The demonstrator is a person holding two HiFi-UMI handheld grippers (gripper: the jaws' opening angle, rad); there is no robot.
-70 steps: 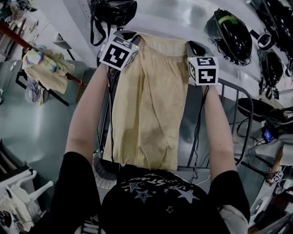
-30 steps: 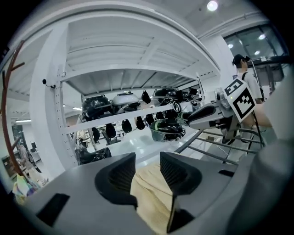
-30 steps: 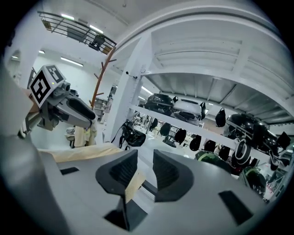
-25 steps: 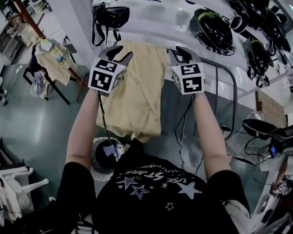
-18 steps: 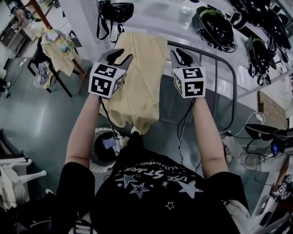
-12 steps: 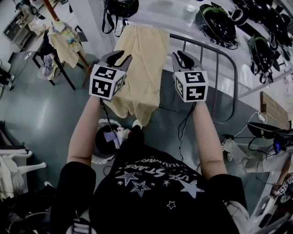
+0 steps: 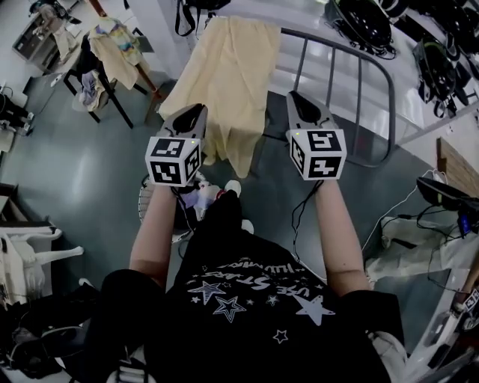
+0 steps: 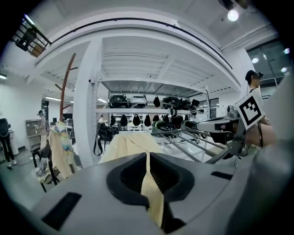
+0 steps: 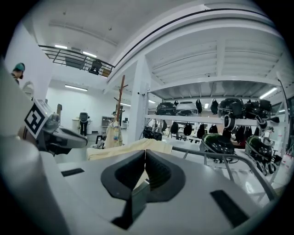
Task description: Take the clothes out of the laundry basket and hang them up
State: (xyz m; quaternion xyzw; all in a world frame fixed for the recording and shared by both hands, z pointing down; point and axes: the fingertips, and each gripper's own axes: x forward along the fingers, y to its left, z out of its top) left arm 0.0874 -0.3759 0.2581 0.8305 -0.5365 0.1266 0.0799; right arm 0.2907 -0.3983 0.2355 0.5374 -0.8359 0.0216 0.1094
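Note:
A pale yellow garment [image 7: 224,67] hangs draped over the grey metal rail [image 7: 352,56]. It also shows ahead in the left gripper view [image 8: 131,143] and the right gripper view [image 9: 133,148]. My left gripper [image 7: 196,110] is held back from the garment's lower edge. Its jaws have just been closing and now meet at the tips [image 8: 147,155] with nothing held; the yellow in the slit is the garment beyond. My right gripper [image 7: 294,97] is shut and empty [image 9: 145,151], to the right of the garment. The white laundry basket [image 7: 150,217] sits on the floor under my left arm, with clothes [image 7: 202,198] in it.
A wooden coat stand with a pale patterned shirt [image 7: 116,45] stands at the far left. Helmets [image 7: 367,22] line a white shelf behind the rail. Cables and gear [image 7: 441,194] lie on the floor at the right, and a white chair [image 7: 22,254] is at the left.
Both grippers let go of the yellow garment, drew back from the rail toward the person and sank a little. Their jaws closed. The garment stays draped on the rail.

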